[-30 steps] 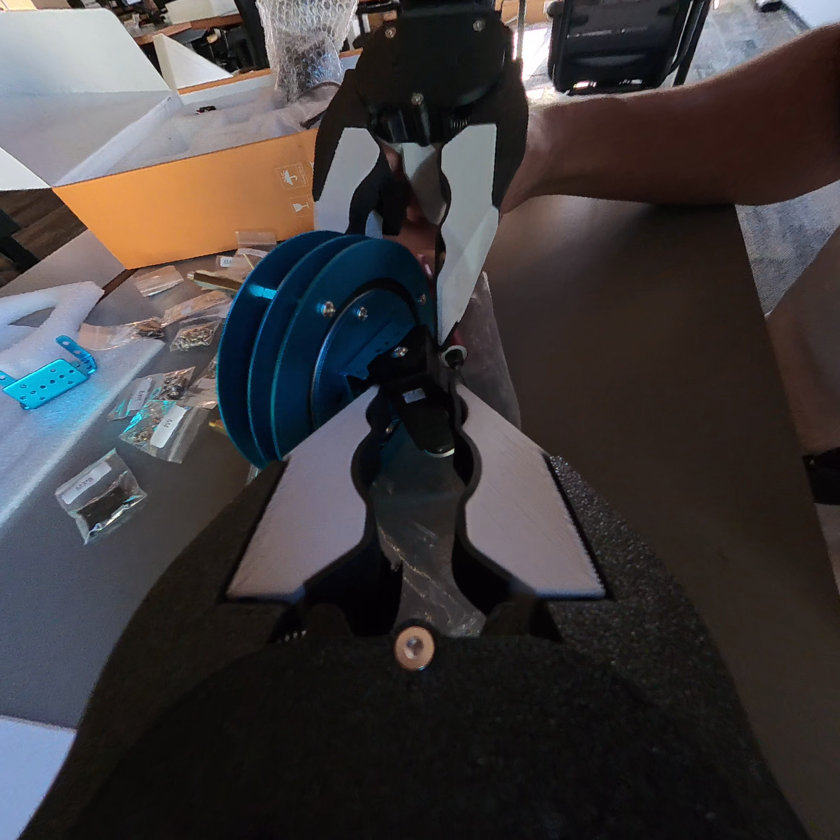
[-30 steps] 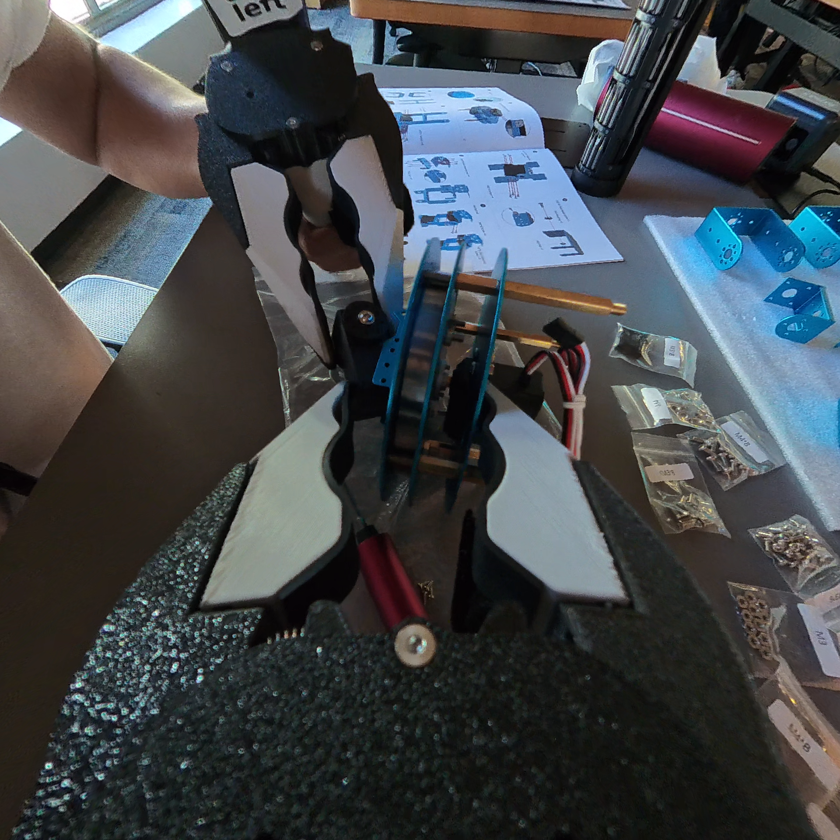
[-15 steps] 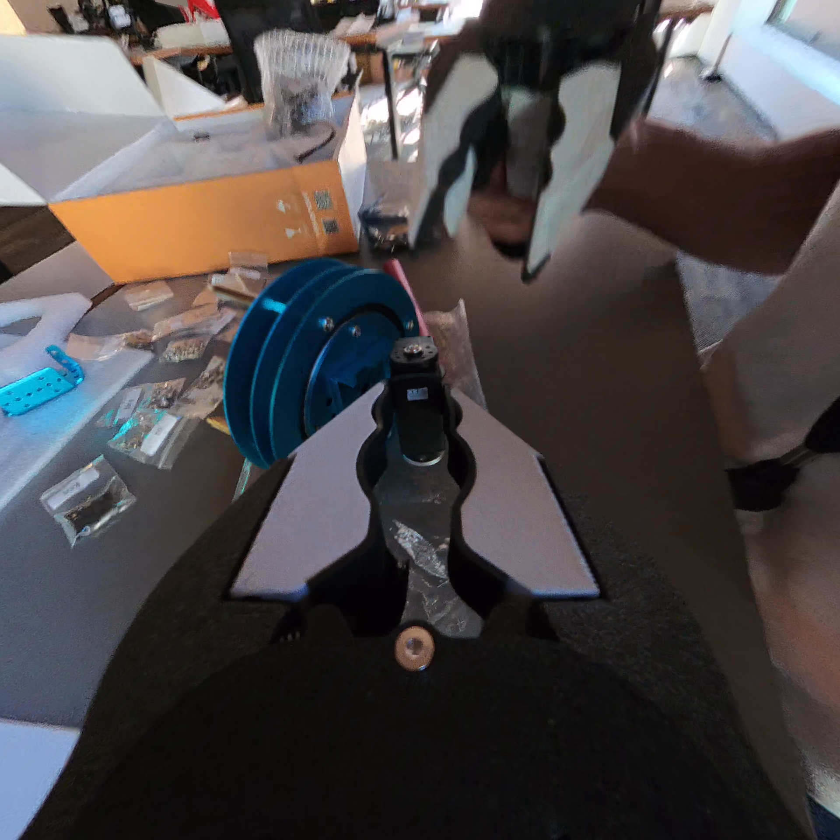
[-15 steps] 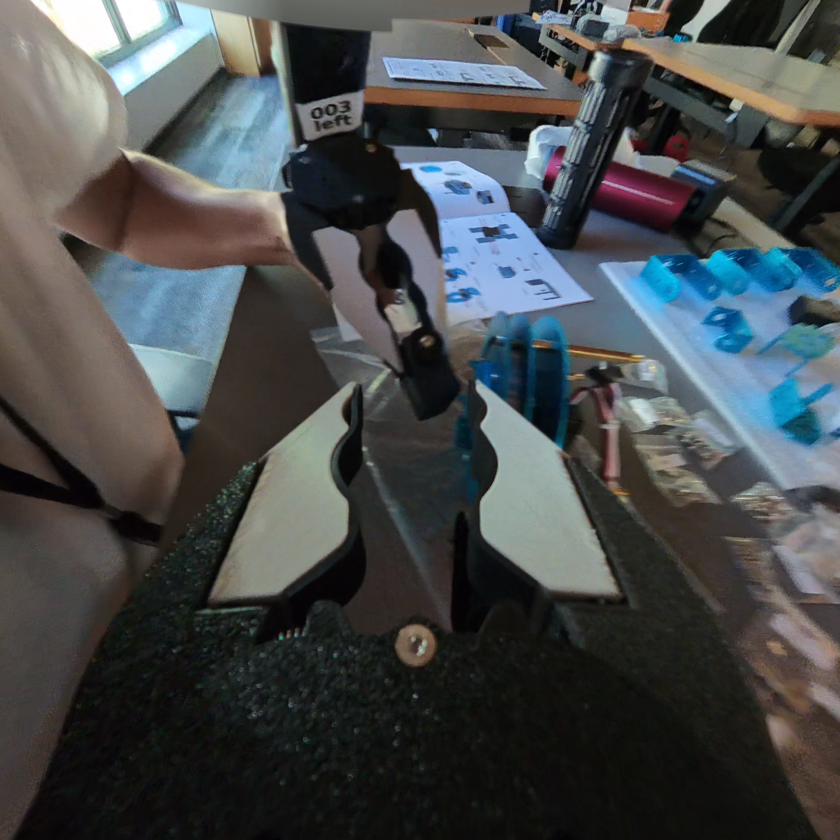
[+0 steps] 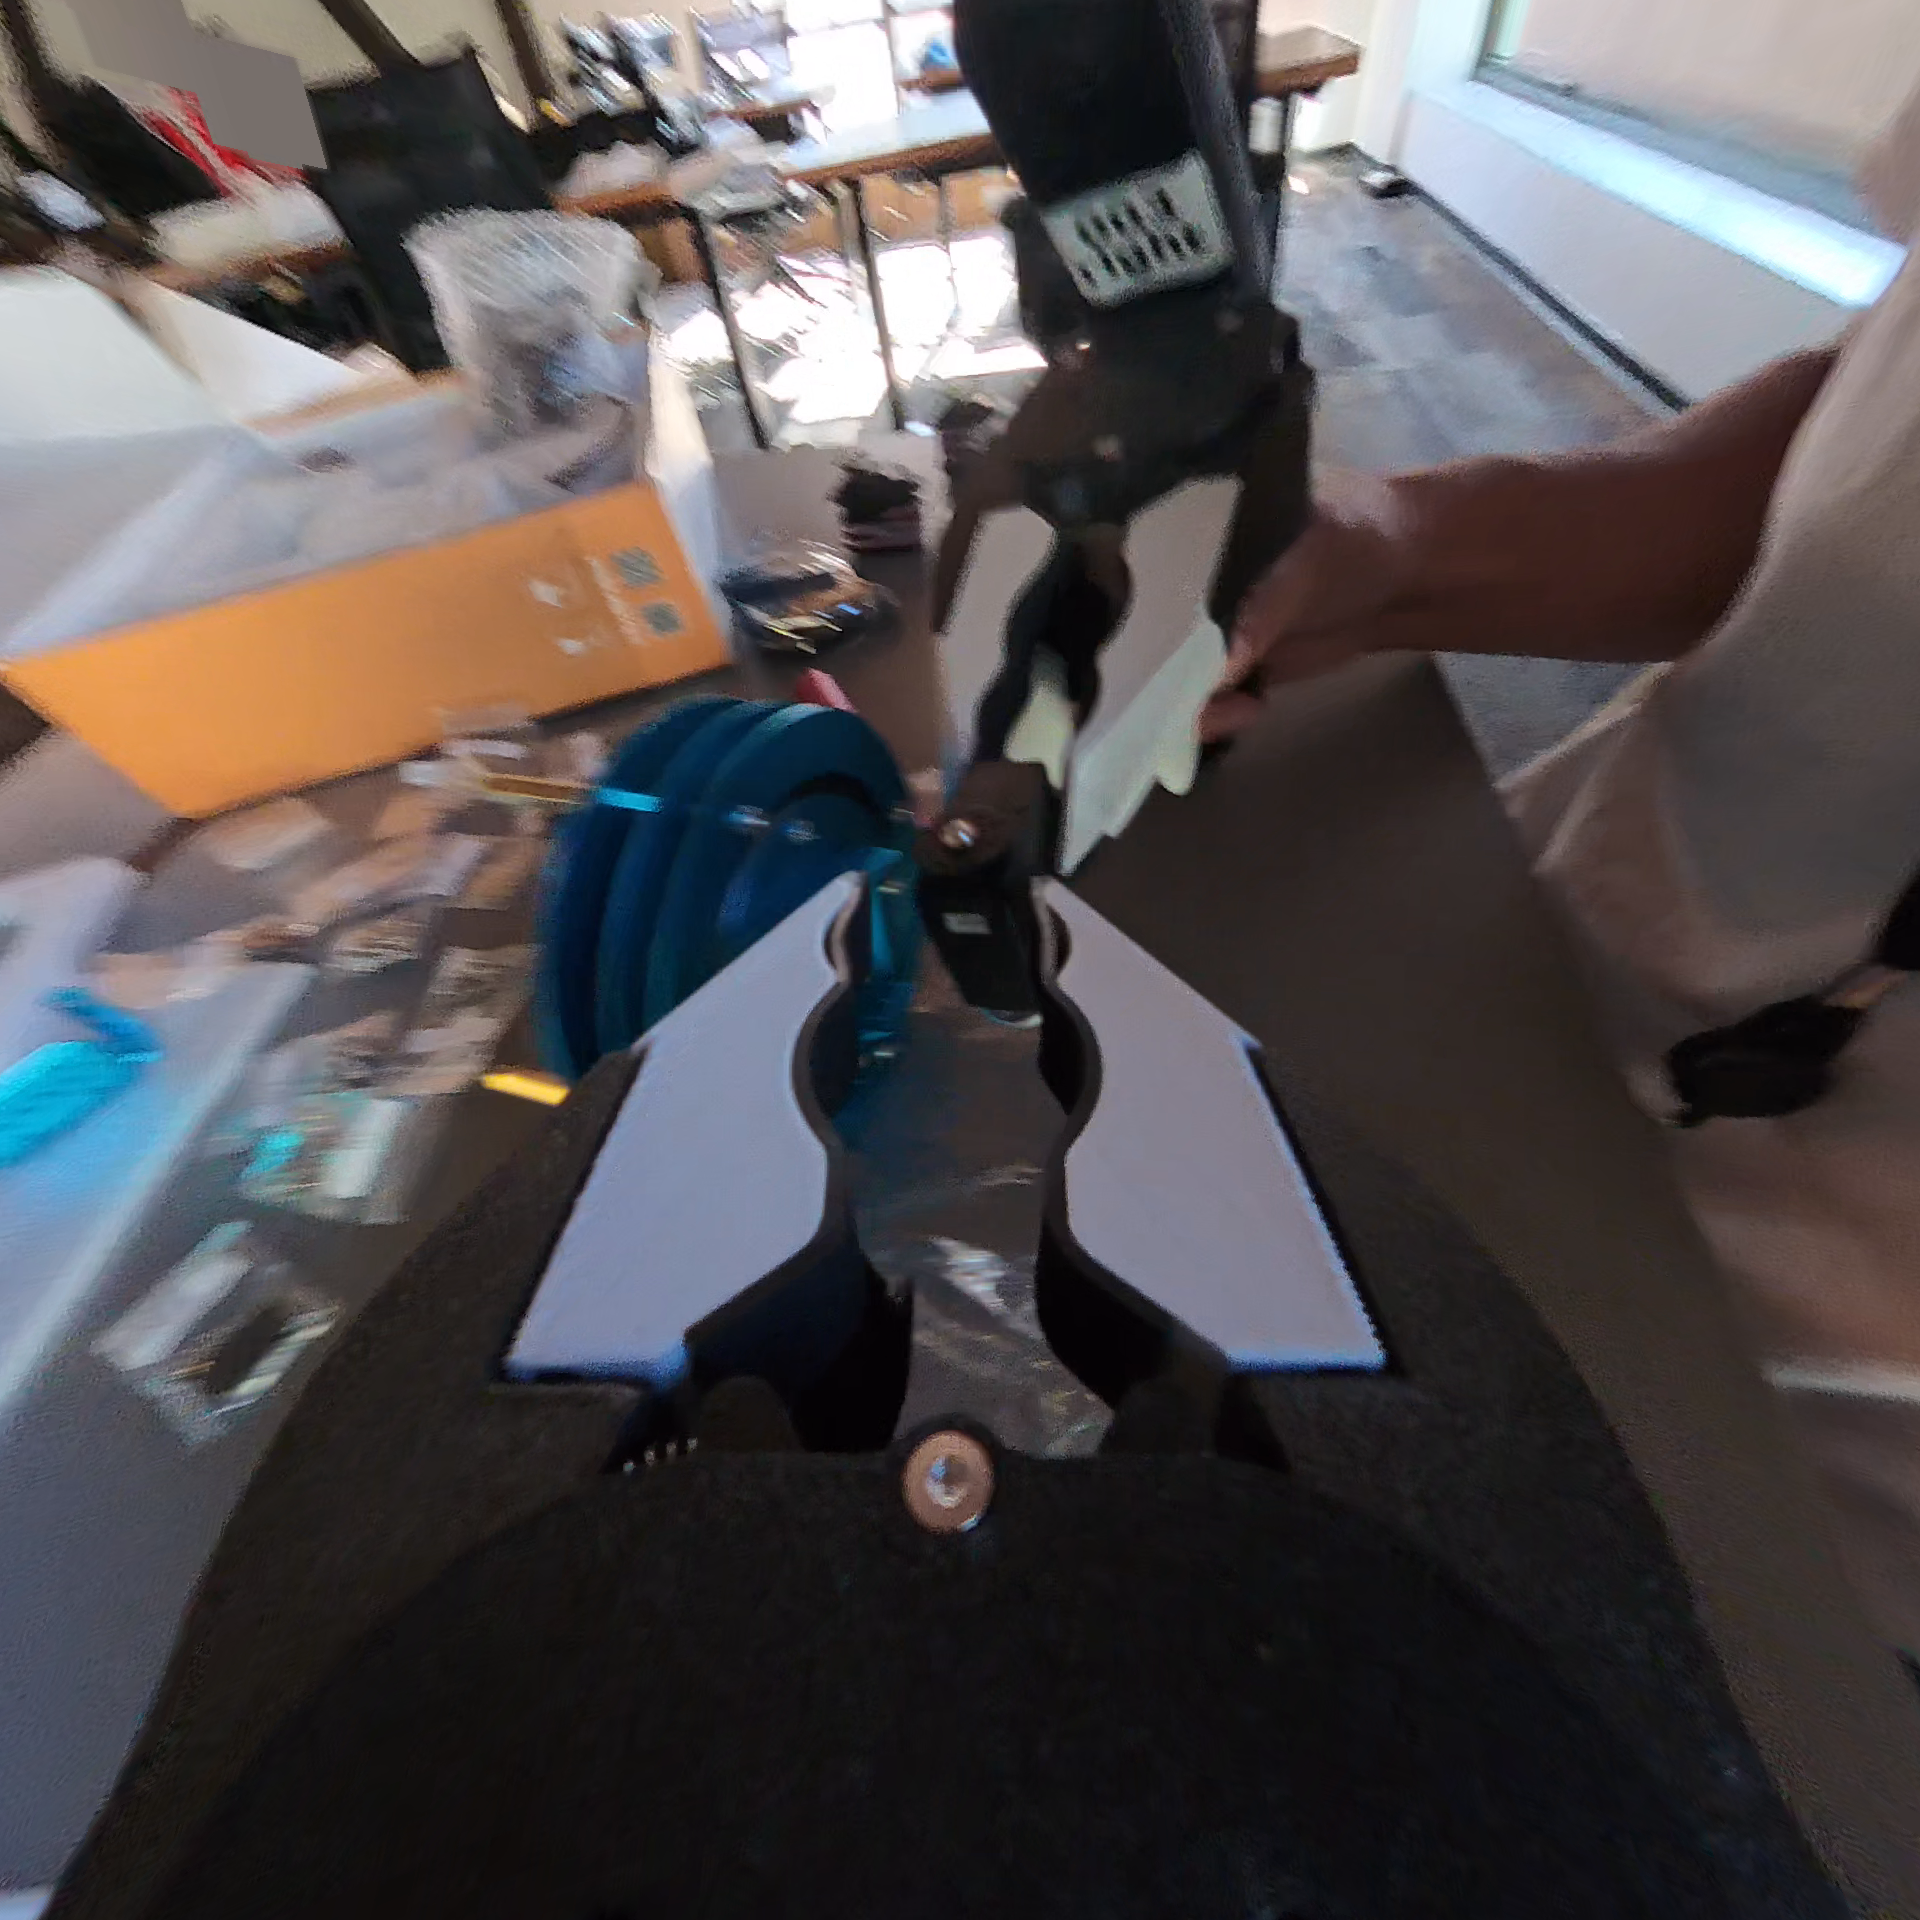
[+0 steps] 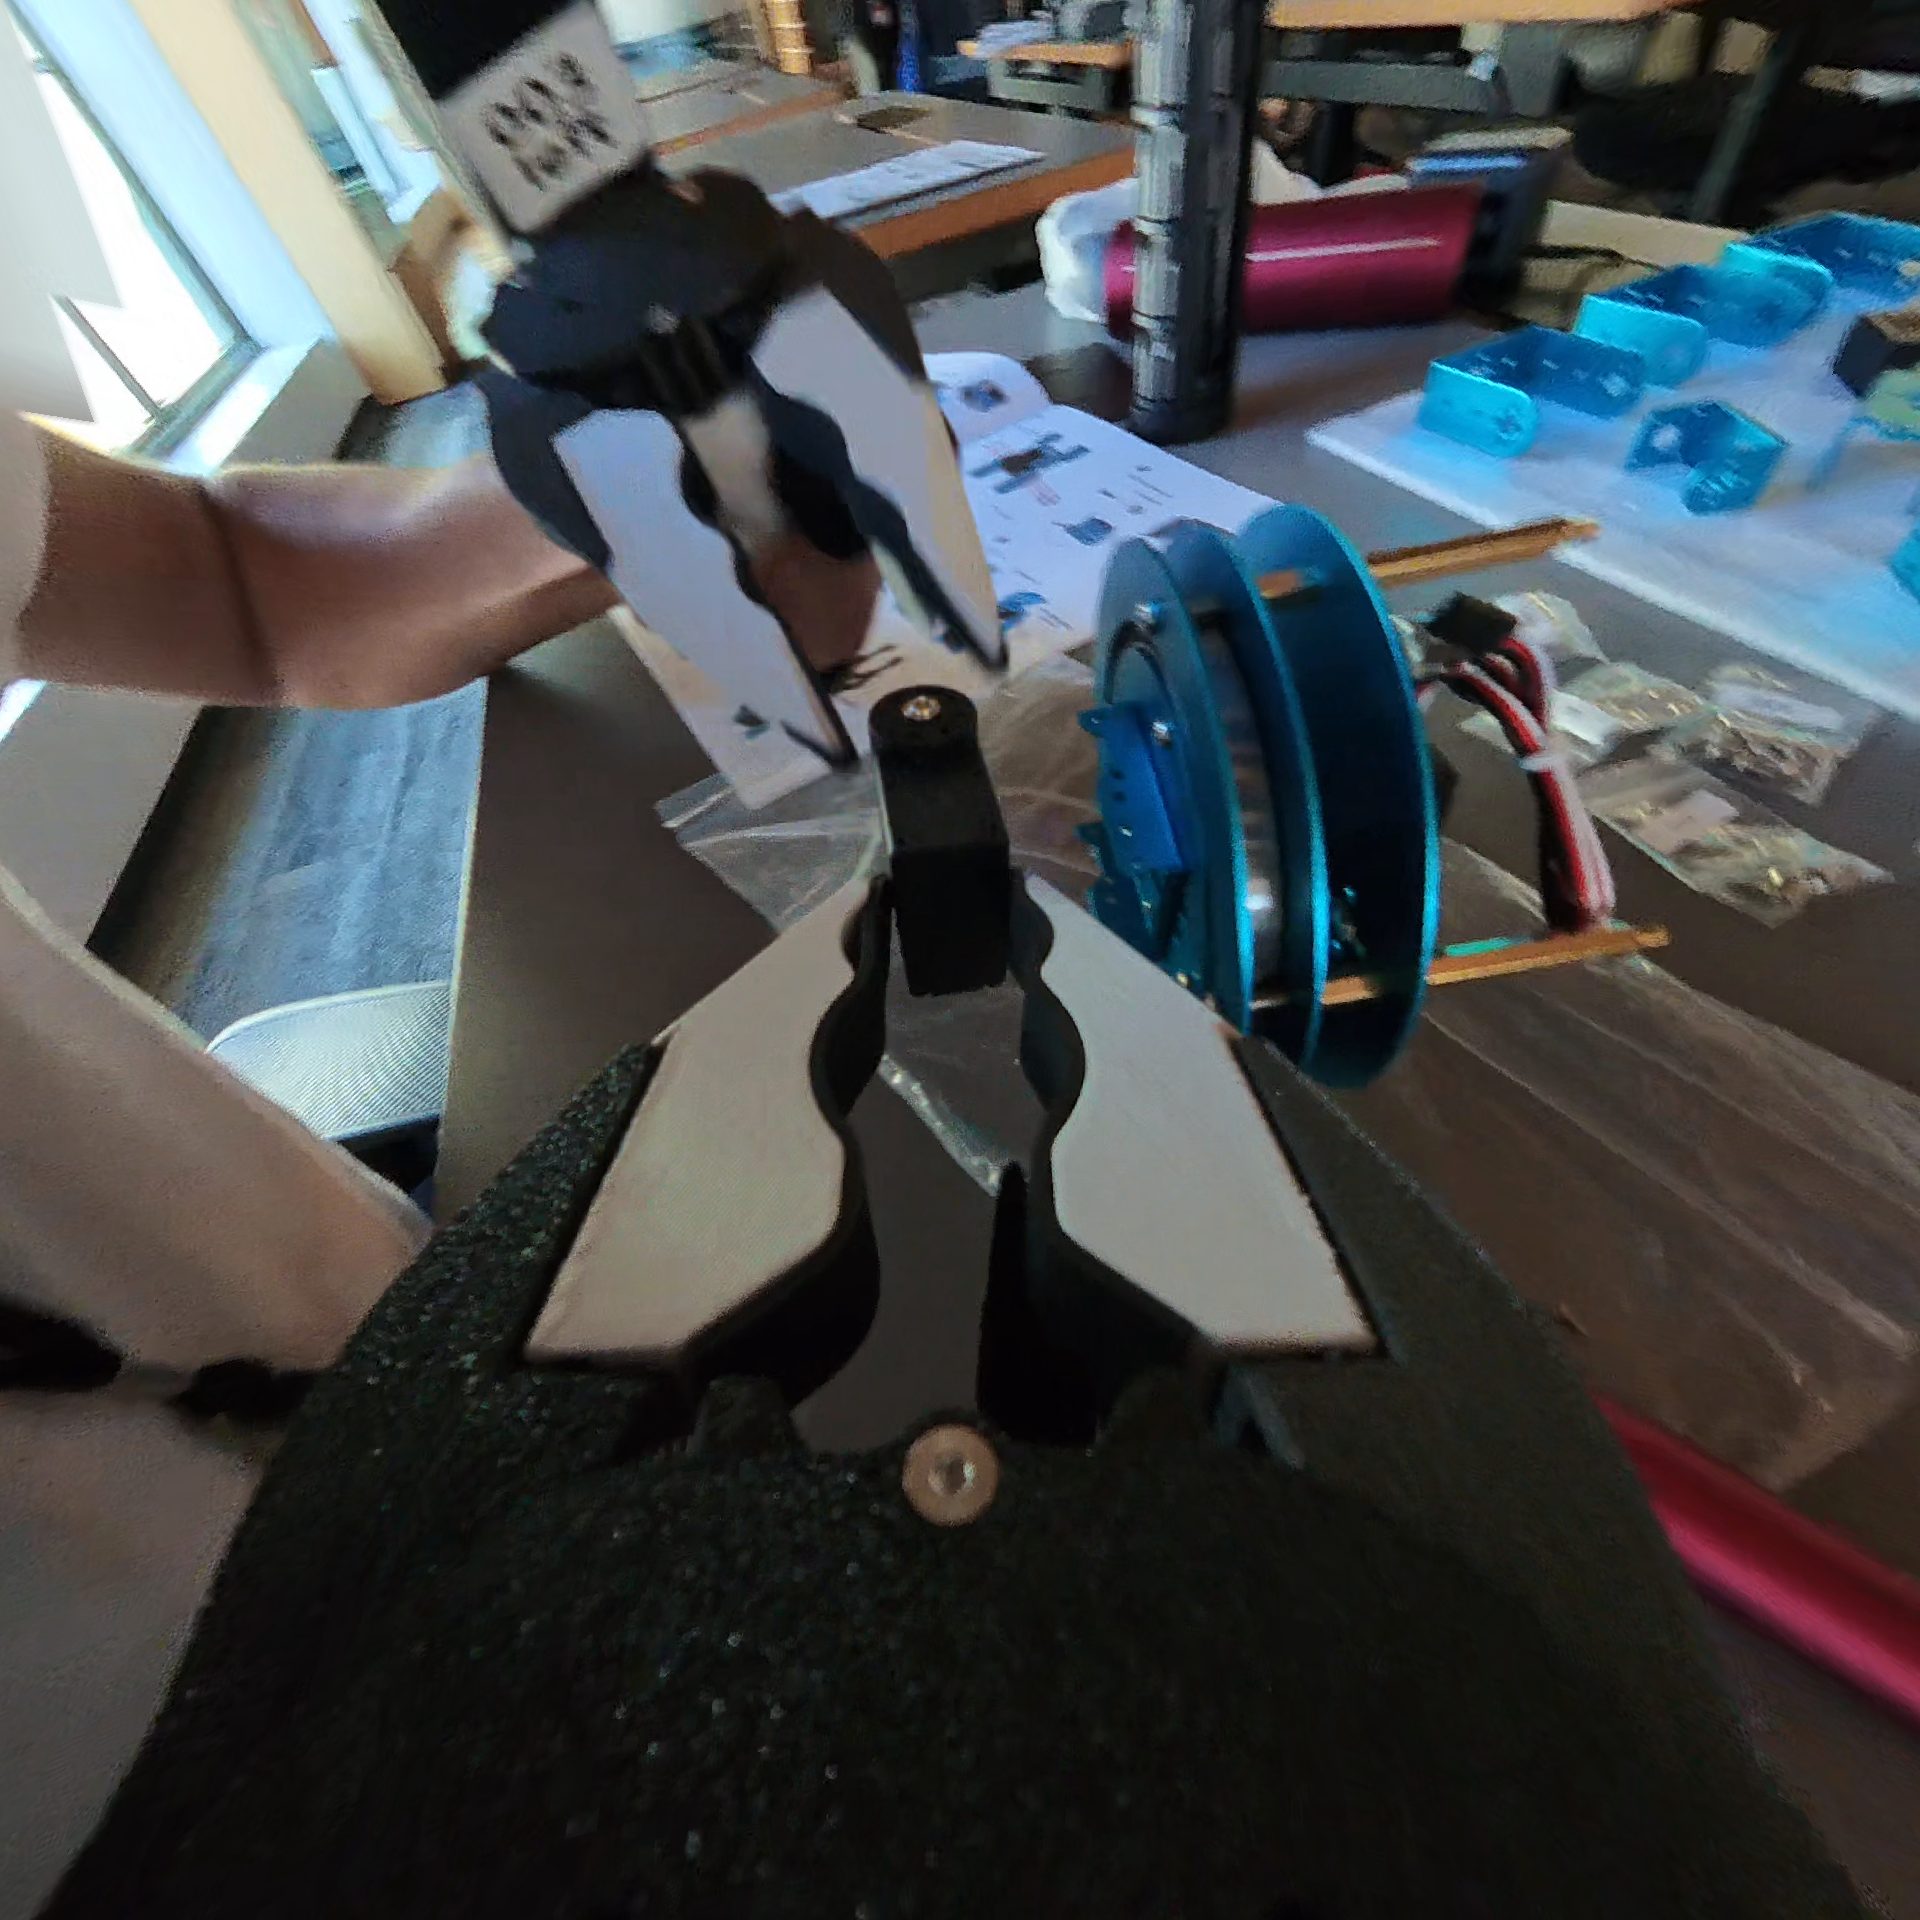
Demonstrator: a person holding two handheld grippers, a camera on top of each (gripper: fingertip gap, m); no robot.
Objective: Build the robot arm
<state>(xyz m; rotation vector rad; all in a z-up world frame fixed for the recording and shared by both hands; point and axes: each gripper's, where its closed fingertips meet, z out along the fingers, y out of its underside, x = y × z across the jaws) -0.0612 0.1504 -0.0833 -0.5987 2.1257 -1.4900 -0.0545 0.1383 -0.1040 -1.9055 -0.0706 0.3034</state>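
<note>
A small black servo (image 5: 977,935) with a round hub on one end is held above the dark table. My left gripper (image 5: 951,883) is shut on its hub end. My right gripper (image 6: 953,899) is shut on the other end of the servo (image 6: 940,831). The left gripper (image 6: 912,707) shows beyond the servo in the right wrist view, and the right gripper (image 5: 1034,821) shows beyond it in the left wrist view. A blue disc assembly (image 6: 1299,810) with brass rods stands on edge just beside the servo, apart from it; it also shows in the left wrist view (image 5: 727,831).
Clear plastic bag (image 6: 790,831) lies under the servo. Screw bags (image 6: 1714,790), blue brackets on white foam (image 6: 1662,343), an open booklet (image 6: 1091,488), a black ridged cylinder (image 6: 1184,239) and a red one (image 6: 1351,249) lie around. An orange box (image 5: 343,644) stands at the back. The tips of both grippers are at nearly the same place.
The right gripper, open around the blue assembly a second ago, pulled back and has now shut on the servo's free end. The left gripper has kept its grip on the servo.
</note>
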